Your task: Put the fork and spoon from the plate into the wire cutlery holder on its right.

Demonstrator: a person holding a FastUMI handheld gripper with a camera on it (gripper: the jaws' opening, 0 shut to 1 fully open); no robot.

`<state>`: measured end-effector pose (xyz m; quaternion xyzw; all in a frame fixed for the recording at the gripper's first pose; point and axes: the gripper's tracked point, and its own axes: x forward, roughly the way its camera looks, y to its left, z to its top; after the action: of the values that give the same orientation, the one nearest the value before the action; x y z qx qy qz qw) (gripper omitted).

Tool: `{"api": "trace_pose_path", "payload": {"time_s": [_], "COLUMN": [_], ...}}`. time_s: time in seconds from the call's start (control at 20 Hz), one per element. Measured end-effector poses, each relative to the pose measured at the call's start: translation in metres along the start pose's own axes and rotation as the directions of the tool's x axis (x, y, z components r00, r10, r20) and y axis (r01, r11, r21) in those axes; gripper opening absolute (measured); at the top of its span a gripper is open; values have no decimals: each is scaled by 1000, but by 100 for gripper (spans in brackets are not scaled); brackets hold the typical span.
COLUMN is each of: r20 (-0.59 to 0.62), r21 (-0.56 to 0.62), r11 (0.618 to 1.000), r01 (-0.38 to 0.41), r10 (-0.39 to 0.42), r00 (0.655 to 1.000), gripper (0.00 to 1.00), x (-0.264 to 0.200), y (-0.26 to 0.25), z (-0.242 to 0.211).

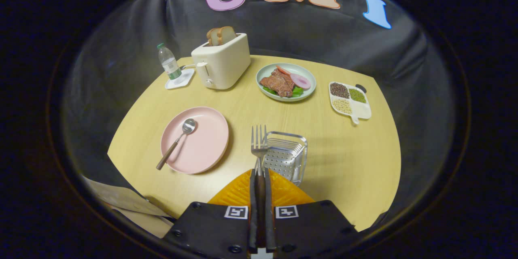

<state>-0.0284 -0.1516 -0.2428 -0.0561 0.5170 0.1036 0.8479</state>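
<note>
Table (344, 162): round, pale wood, carrying everything below.
Toaster (221, 64): cream, at 11 o'clock on the table, two bread slices standing in its slots.
Plate (202, 145): pink, at 9 o'clock from the holder, well apart from it.
Food plate (265, 73): pale green, at 12 o'clock, holding meat, lettuce and sliced vegetables.
Tray (362, 110): white, divided, at 2 o'clock, holding grains and beans.
Holder (287, 158): wire, just ahead of the fingers, at 1 o'clock from them.
Bottle (169, 62): on a white coaster, at 9 o'clock from the toaster.
Gripper (260, 182): fingers closed on the fork's handle.
Spoon (177, 142): on the plate, bowl at 1 o'clock, handle past the rim at 7 o'clock.
Fork (259, 145): tines pointing to 12 o'clock, beside the holder's left edge.
</note>
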Motion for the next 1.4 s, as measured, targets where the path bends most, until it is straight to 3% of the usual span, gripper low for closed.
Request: {"api": "trace_pose_path", "payload": {"time_s": [0.3,0.7,1.05,1.1,1.4], "r20": [-79,-193,-138,-120,43], "r21": [-71,-113,-51,-50,26], "r11": [997,990,996,997,999], "r01": [-26,-83,-73,-66,-42], "r10": [21,60,65,60,41], "r00": [997,979,988,991,998], "gripper": [11,11,24,33,63], "x": [2,21,23,22,10], "y": [-29,-31,-28,-27,-2], "z": [-17,-25,-9,-6,21]}}
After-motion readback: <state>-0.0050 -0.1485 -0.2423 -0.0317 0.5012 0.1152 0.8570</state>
